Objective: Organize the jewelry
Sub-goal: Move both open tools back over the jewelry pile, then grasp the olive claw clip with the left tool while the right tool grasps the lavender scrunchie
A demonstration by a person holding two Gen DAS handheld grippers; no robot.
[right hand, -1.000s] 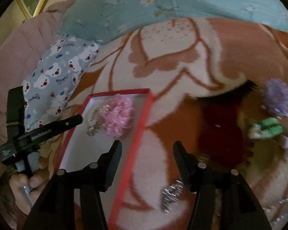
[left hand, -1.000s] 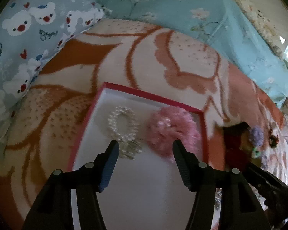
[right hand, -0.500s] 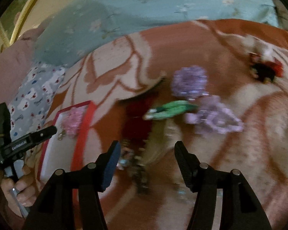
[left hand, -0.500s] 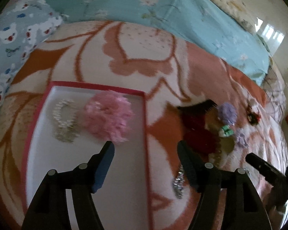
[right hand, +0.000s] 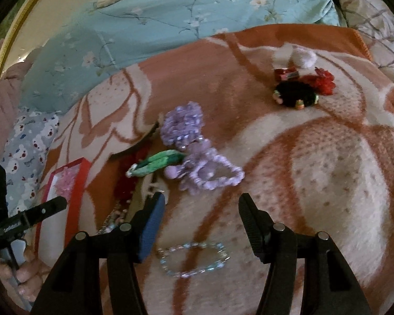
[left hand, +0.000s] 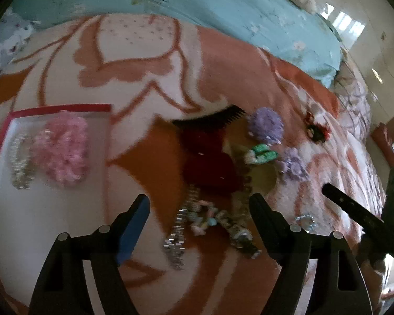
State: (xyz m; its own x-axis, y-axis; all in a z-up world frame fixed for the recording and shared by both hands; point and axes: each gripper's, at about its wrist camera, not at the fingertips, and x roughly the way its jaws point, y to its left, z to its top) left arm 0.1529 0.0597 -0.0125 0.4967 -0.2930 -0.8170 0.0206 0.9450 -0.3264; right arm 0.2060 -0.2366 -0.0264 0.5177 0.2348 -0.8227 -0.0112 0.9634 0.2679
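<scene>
An orange-and-cream blanket (right hand: 315,157) fills both views. At left sits a red-rimmed box (left hand: 65,108) holding a pink scrunchie (left hand: 63,149). The left gripper (left hand: 199,210), jaws just widening and empty, hangs over tangled chains (left hand: 181,225). The right gripper (right hand: 201,207), jaws released, frames a beaded bracelet (right hand: 191,258) at lower centre: light, limp, likely slippery; pinch one strand.

My left gripper (left hand: 198,211) hangs over a tangle of silver chains (left hand: 178,232) on the bed's blanket (left hand: 134,42), jaws just widened, empty; red box (left hand: 57,109) holds a pink scrunchie (left hand: 61,148).
</scene>
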